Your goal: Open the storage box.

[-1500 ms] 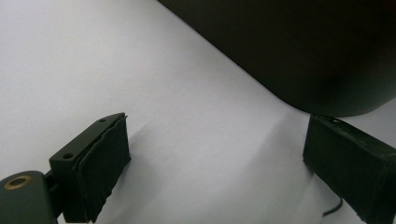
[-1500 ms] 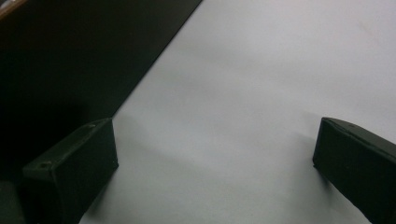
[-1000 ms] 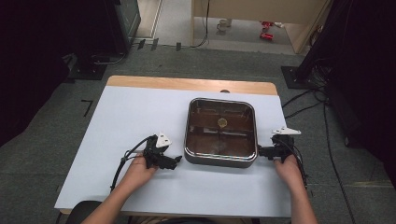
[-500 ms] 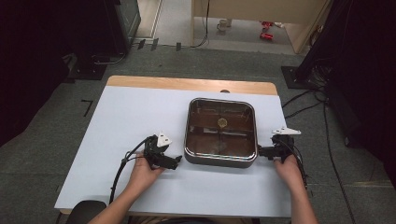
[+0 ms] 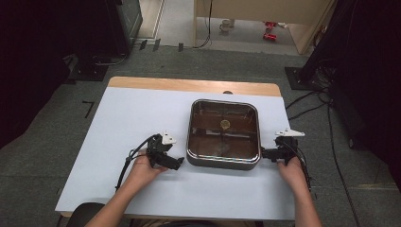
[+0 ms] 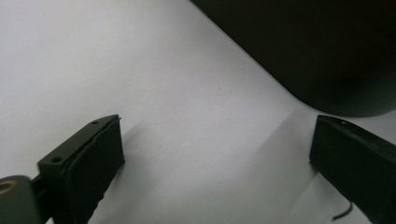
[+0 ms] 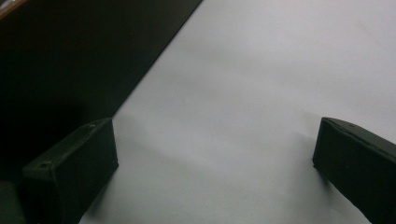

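A square metal tray [image 5: 223, 161] with a dark brown inside and a small round yellowish piece [image 5: 225, 124] in it stands on the white table [image 5: 132, 118], right of centre. My left gripper [image 5: 178, 162] rests low on the table just left of the tray's near left corner, jaws wide apart with nothing between them; in the left gripper view the tray's dark wall [image 6: 327, 56] lies ahead at the upper right. My right gripper [image 5: 263, 153] sits beside the tray's near right corner, also open and empty, with the tray's wall [image 7: 70, 60] at the upper left of its view.
A wooden strip [image 5: 189, 85] runs along the table's far edge. Grey carpet surrounds the table, with dark stands and cables [image 5: 312, 94] at the right and far left. Bare white tabletop stretches to the left of the tray.
My left gripper has edged slightly right, closer to the tray's near left corner. The right gripper and the tray have stayed put.
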